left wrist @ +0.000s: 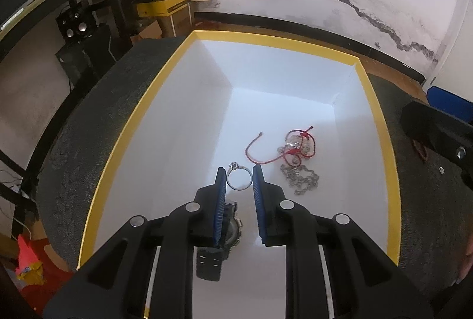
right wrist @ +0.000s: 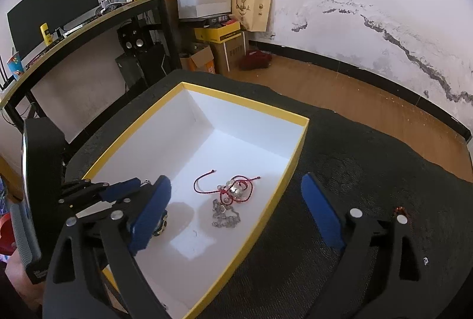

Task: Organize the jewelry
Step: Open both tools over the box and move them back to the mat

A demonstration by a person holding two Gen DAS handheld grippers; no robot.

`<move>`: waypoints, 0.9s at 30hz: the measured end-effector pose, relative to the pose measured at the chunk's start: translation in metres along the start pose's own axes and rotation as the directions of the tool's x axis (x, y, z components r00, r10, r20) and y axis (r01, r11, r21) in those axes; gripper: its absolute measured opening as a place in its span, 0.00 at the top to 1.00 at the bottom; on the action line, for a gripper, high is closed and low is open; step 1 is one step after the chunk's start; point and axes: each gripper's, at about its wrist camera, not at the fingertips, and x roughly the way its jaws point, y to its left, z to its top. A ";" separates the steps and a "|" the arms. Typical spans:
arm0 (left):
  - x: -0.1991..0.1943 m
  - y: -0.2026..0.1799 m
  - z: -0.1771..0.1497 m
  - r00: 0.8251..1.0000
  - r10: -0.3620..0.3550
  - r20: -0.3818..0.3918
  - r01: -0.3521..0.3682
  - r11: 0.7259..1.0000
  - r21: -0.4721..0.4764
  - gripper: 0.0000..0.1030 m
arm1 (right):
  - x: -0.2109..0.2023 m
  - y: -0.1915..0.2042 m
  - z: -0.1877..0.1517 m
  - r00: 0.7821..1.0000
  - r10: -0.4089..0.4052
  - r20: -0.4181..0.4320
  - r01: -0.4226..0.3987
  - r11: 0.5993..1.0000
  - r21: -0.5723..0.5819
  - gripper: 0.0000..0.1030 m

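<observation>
While the left gripper holds a ring lightly between its fingers above the box floor, it could slip sideways if released crookedly; the right gripper hovers wide open, empty.

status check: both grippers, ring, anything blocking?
Left gripper over the box, jaws bracketing the ring, grip unconfirmed. Right gripper open, empty. Red cord bracelet, silver chain, watch close by.
</observation>
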 end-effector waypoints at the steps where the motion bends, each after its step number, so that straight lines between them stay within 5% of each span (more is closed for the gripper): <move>1: -0.001 0.000 0.001 1.000 0.004 0.007 -0.004 1.000 -0.005 0.76 | -0.002 -0.001 0.000 1.000 0.001 0.004 -0.001 1.000 0.000 0.15; 2: -0.004 -0.001 0.001 1.000 0.005 0.013 -0.005 1.000 -0.007 0.68 | -0.004 -0.001 0.000 1.000 0.000 0.007 0.000 1.000 0.001 0.15; 4: -0.008 -0.001 0.002 0.999 0.006 0.032 -0.005 1.000 -0.022 0.22 | -0.010 -0.005 0.001 1.000 -0.002 0.019 0.002 1.000 0.010 0.15; 20: -0.022 -0.022 0.006 0.999 -0.003 0.050 0.003 1.000 -0.005 0.07 | -0.066 -0.050 -0.016 0.997 -0.050 0.064 0.045 0.996 0.079 0.14; 27: -0.043 -0.065 0.013 0.992 -0.047 0.113 0.042 0.998 0.049 0.06 | -0.109 -0.107 -0.048 0.978 -0.187 0.088 0.172 0.972 0.159 0.13</move>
